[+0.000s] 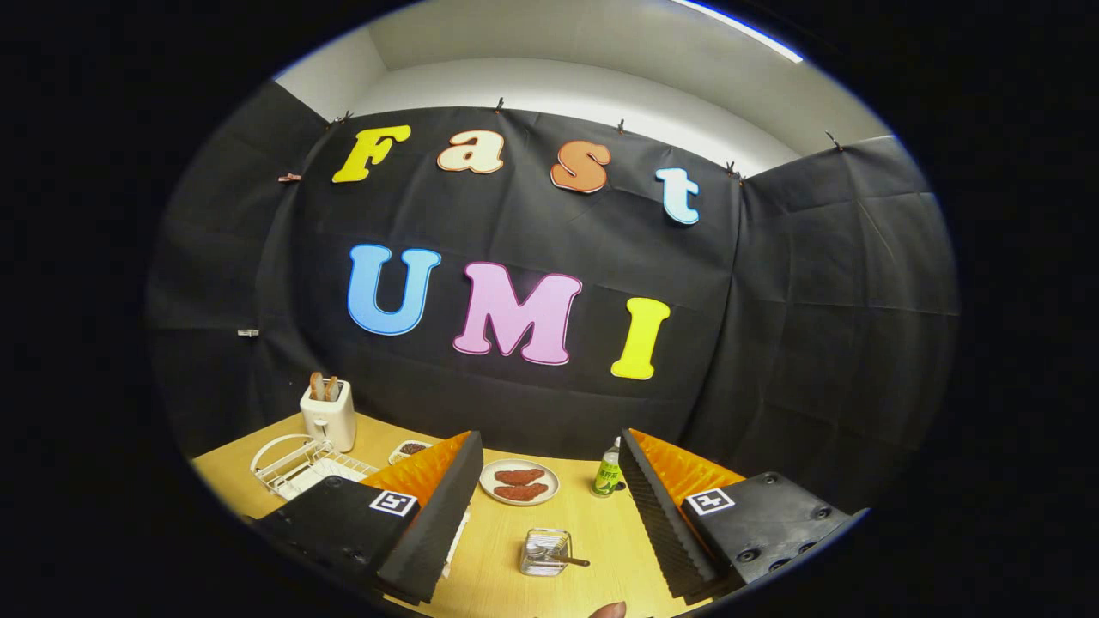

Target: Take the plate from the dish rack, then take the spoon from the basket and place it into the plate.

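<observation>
Claw: claw (pixel 549 515) spread wide above the counter (pixel 498 558), nothing held; ribbed black pads (pixel 648 506) backed by orange.
Plate: no plate visible in the white wire dish rack (pixel 296 463), beyond the left finger; a round pale plate (pixel 519 481) carrying two reddish-brown pieces lies flat between the fingers, farther off.
Spoon: metal handle pokes from the small clear basket (pixel 545 551), just ahead between the fingers.
Step, judged: spoon pickup likely; descend centred on the handle, close slowly, since thin smooth metal may slip.
Other: white toaster (pixel 328 414), green bottle (pixel 607 470).
</observation>
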A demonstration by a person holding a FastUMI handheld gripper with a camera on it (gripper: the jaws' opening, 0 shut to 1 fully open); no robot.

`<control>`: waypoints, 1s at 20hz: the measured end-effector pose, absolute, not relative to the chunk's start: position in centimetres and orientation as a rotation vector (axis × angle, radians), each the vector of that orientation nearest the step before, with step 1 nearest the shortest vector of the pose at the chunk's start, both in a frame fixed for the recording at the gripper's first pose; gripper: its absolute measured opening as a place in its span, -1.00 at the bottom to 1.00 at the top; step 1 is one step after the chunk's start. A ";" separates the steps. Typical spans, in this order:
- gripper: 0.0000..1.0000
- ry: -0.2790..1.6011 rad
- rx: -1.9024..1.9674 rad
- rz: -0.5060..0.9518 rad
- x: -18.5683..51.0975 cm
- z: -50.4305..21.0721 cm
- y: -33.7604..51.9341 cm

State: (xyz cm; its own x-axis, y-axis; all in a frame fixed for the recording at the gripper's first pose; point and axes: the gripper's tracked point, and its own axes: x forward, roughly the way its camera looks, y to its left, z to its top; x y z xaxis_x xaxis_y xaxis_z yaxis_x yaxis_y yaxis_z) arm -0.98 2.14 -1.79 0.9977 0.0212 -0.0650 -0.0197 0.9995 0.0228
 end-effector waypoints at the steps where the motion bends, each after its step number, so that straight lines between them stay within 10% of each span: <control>1: 0.95 0.070 0.028 0.034 -0.8 -1.9 2.7; 20: 0.90 0.854 0.168 0.167 9.0 -21.6 17.0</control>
